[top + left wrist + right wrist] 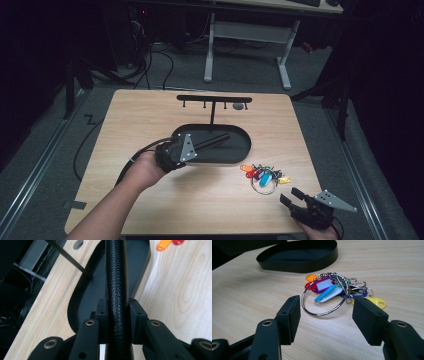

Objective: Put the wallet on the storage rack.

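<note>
The left tool (117, 322) was clamped on a black textured rod (116, 282), with both pads pressed against the rod's sides. In the high view the left tool (197, 146) sat at the near left rim of a black oval tray (240, 152), and the rod (212, 141) reached out from it over the tray's floor. A thin black post (212, 112) rose from the tray's far side and carried a crossbar with small hooks (214, 99). The left hand (145, 170) held the tool body from the near left.

The right tool (327, 315) stood at a medium opening with nothing between its pads. It pointed at a key bunch (334, 291) lying flat on the surface (249, 297) just ahead of the pads, apart from them. The bunch consisted of a large metal ring (322, 312) with coloured plastic tags and smaller rings. In the high view the right tool (292, 197) was at the near right edge of the surface (150, 115), and the key bunch (264, 176) lay between it and the tray, just beside the tray's near right rim.
</note>
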`<action>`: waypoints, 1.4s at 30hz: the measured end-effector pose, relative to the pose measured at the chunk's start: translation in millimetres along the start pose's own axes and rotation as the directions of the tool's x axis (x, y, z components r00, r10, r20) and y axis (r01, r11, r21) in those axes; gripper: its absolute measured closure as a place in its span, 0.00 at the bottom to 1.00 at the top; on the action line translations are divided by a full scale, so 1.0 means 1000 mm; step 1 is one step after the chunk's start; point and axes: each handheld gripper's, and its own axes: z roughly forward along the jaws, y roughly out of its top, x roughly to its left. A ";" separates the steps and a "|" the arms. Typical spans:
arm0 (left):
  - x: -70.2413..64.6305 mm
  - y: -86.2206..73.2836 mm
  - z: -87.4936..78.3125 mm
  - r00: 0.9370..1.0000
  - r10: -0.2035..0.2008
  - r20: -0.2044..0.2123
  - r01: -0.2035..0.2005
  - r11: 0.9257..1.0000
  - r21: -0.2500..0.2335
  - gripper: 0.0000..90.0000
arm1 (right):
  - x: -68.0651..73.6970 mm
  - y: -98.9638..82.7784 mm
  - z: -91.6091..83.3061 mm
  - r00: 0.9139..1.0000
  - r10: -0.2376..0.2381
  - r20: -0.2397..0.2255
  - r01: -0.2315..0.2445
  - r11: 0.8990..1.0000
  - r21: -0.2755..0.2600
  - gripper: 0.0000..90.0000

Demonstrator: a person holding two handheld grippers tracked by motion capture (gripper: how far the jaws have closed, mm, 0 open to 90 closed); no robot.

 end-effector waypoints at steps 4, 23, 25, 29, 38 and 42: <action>0.003 0.001 0.018 1.000 0.012 -0.014 -0.011 1.000 0.029 0.82 | -0.002 -0.001 -0.001 1.000 0.007 0.004 -0.007 1.000 0.001 0.44; 0.033 0.009 0.068 0.998 0.069 -0.003 -0.069 0.996 0.061 0.82 | -0.004 -0.012 -0.019 0.998 0.024 0.050 -0.023 1.000 -0.006 0.45; 0.037 0.008 0.073 0.998 0.059 -0.005 -0.058 0.997 0.055 0.82 | -0.005 -0.013 -0.022 0.998 0.028 0.056 -0.027 1.000 -0.006 0.45; 0.040 0.007 0.084 0.998 0.069 -0.002 -0.068 0.995 0.068 0.82 | -0.005 -0.015 -0.025 0.997 0.034 0.064 -0.034 0.999 -0.005 0.45; 0.043 0.022 0.101 0.995 0.096 0.034 -0.098 0.994 0.054 0.82 | -0.006 -0.018 -0.033 0.995 0.046 0.083 -0.044 0.999 -0.021 0.46; 0.042 0.025 0.107 0.993 0.111 0.030 -0.112 0.993 0.049 0.82 | -0.007 -0.019 -0.034 0.995 0.049 0.084 -0.047 0.999 -0.022 0.46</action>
